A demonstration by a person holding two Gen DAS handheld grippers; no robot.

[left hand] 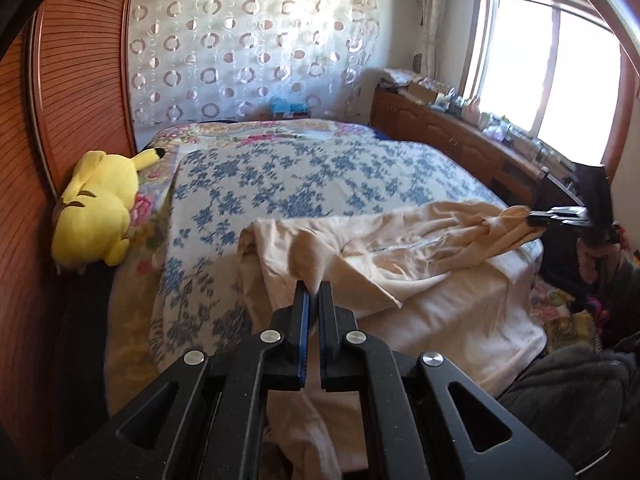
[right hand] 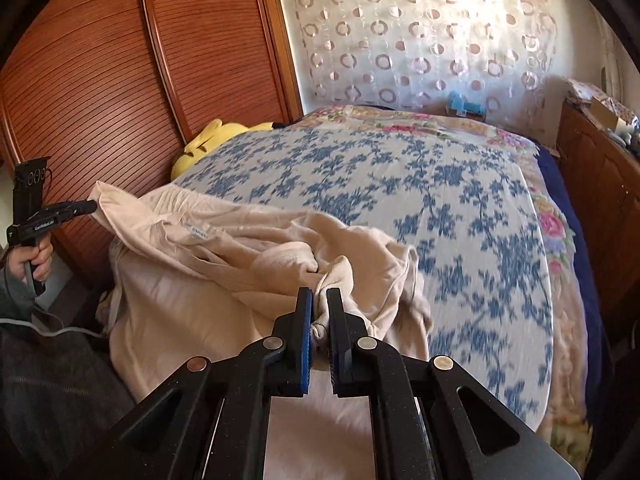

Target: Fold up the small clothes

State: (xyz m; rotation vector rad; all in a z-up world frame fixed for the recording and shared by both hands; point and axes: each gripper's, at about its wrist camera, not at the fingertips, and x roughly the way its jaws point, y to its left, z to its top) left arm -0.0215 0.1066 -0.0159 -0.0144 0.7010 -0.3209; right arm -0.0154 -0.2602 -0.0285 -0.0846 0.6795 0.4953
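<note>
You had both the left gripper [left hand: 314,286] and right gripper [right hand: 319,294] clenched on the soft, limp beige cotton garment [left hand: 400,256] at its 9 and 3 o'clock corners.

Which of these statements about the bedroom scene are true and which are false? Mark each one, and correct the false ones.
1. Both grippers are shut on the beige garment. True: the left gripper and the right gripper each pinch its fabric.
2. The garment lies neatly folded. False: it is bunched and stretched between the grippers.
3. A yellow plush lies at the bed's edge beside the wooden wardrobe. True.
4. The bedspread is plain red. False: it is white with blue flowers.
5. The plush sits on top of the garment. False: they are apart.
</note>
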